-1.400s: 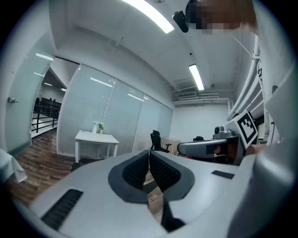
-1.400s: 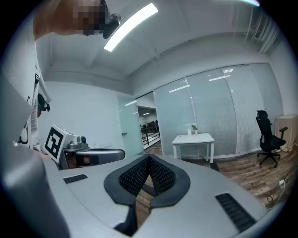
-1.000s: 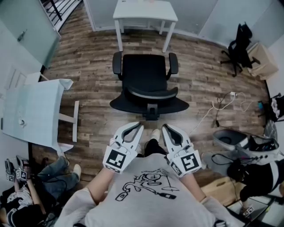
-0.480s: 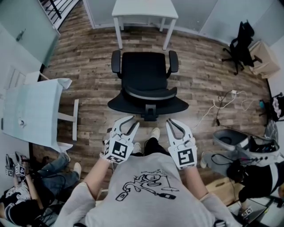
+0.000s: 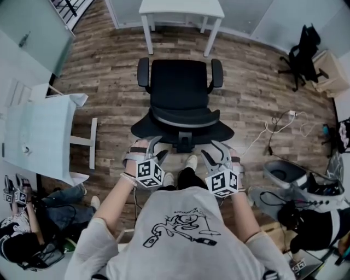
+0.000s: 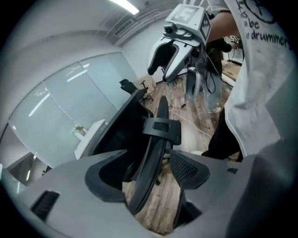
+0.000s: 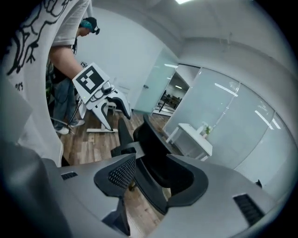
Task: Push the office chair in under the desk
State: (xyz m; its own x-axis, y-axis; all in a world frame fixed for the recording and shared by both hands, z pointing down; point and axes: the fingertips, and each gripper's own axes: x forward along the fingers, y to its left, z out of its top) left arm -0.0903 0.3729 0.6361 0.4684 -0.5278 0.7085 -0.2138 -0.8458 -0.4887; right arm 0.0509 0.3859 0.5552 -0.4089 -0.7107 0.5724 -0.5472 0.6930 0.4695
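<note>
The person stands right behind the black office chair (image 5: 179,87) with padded armrests, both forearms stretched out towards its curved backrest (image 5: 183,128). The left gripper (image 5: 152,149), a pale plastic tool carrying a cube of square markers, sits at the backrest's left end. Its jaws are spread, and the dark rim of the backrest (image 6: 149,158) runs up between them, with a strip of floor showing between the rim and one pad, so nothing is clamped. The right gripper (image 5: 217,152) is set the same way at the backrest's right end. Its jaws are also parted astride the rim (image 7: 149,181), unclenched and not pinching it. The chair faces the white desk (image 5: 180,8) against the far wall. It stands on the brown wood-plank floor (image 5: 109,71) just short of the near edge of the worktop, roughly centred between the two near corners, and its seat is not under the worktop. A pale glass-topped table (image 5: 38,136) stands off to the person's left. A second black chair (image 5: 298,54) sits well apart at the far right, and white cables (image 5: 273,128) trail across the floor on that side. Another person (image 5: 33,235) sits low on the floor near the left.
</note>
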